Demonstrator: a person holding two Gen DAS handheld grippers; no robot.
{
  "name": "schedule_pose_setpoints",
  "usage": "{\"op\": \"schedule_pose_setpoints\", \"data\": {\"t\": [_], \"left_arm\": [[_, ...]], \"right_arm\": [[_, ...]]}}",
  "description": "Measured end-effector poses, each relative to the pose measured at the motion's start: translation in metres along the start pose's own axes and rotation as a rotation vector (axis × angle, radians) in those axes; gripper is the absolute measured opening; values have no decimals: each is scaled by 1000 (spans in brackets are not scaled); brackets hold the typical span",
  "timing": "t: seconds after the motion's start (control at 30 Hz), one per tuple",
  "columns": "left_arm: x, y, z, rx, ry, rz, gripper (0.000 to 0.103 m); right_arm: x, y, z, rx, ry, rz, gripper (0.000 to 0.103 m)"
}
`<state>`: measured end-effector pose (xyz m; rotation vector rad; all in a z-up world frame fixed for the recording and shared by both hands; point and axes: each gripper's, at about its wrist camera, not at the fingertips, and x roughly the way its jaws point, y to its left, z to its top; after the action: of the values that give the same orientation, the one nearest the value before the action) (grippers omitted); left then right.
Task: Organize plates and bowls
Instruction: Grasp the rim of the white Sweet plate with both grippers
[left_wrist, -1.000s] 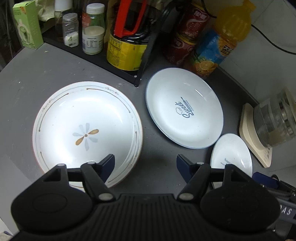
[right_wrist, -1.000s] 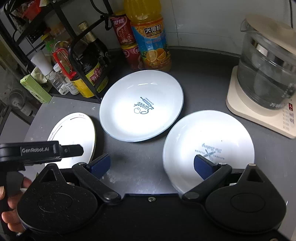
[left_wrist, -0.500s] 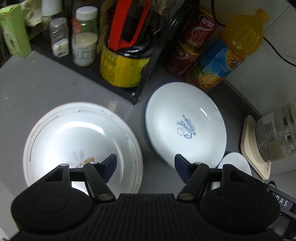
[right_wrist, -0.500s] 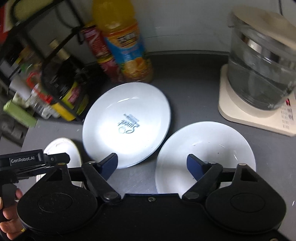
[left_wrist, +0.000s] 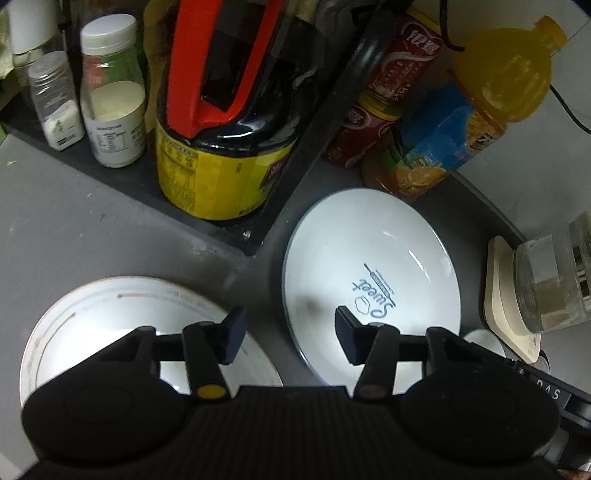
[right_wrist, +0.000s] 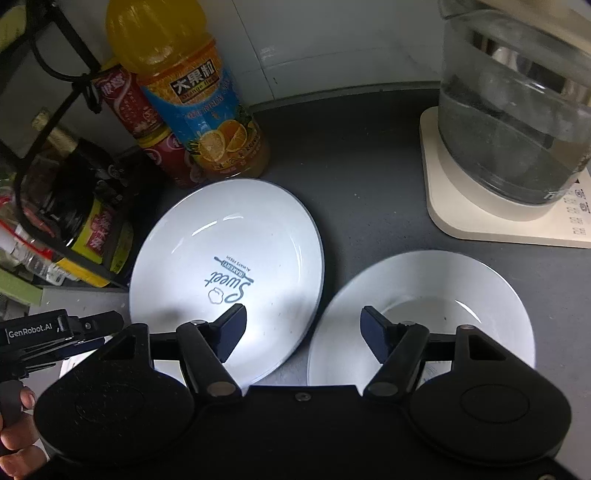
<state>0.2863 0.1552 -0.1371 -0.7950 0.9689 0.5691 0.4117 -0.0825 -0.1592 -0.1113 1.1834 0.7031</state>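
Juice bottle (right_wrist: 192, 96), kettle (right_wrist: 513, 107), cans (left_wrist: 388, 99)

White plate (right_wrist: 225, 258) printed "Sweet", "BAKERY", "ALWAYS FRESH"; behind it, orange juice bottle (right_wrist: 192, 92) labelled "大果粒"; left of the plate, black gripper handle (right_wrist: 33, 330) marked "GenRobot.AI"

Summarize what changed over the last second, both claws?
Both claws moved forward and lower toward the back of the counter; the plates now look bigger. The left claw narrowed slightly, hanging between the floral plate and the Sweet plate. The right claw sits between the Sweet plate and the plain plate. Nothing gripped; plates, juice bottle and kettle stayed put.
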Motion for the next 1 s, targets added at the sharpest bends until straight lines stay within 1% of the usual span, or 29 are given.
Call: {"op": "schedule_pose_setpoints", "data": {"t": [0.13, 0.27, 0.33, 0.37, 0.47, 0.53, 0.67, 0.8, 0.9, 1.0], "left_arm": [[13, 4, 8, 7, 16, -3, 42], [25, 9, 12, 6, 29, -10, 37], [32, 10, 14, 4, 40, -17, 32], [35, 11, 14, 2, 46, -19, 31], [42, 12, 15, -1, 57, -32, 27], [46, 12, 14, -2, 62, -39, 24], [55, 12, 14, -11, 76, -41, 22], [58, 10, 14, -15, 75, -43, 20], [59, 12, 13, -34, 80, -53, 18], [61, 10, 12, -37, 80, -60, 15]], "right_arm": [[14, -1, 6, 34, 5, -24, 63], [26, -1, 12, 39, 9, -51, 59], [31, -2, 15, 42, 14, -60, 58], [35, -2, 16, 43, 17, -69, 59], [41, -2, 20, 25, 14, -153, 60], [41, -5, 23, 29, 1, -173, 60], [32, -8, 28, 36, -35, -150, 50], [42, 2, 34, -33, -23, -159, 51], [55, 0, 39, -17, 23, -128, 50], [66, 0, 40, -18, 56, -115, 50]]}}
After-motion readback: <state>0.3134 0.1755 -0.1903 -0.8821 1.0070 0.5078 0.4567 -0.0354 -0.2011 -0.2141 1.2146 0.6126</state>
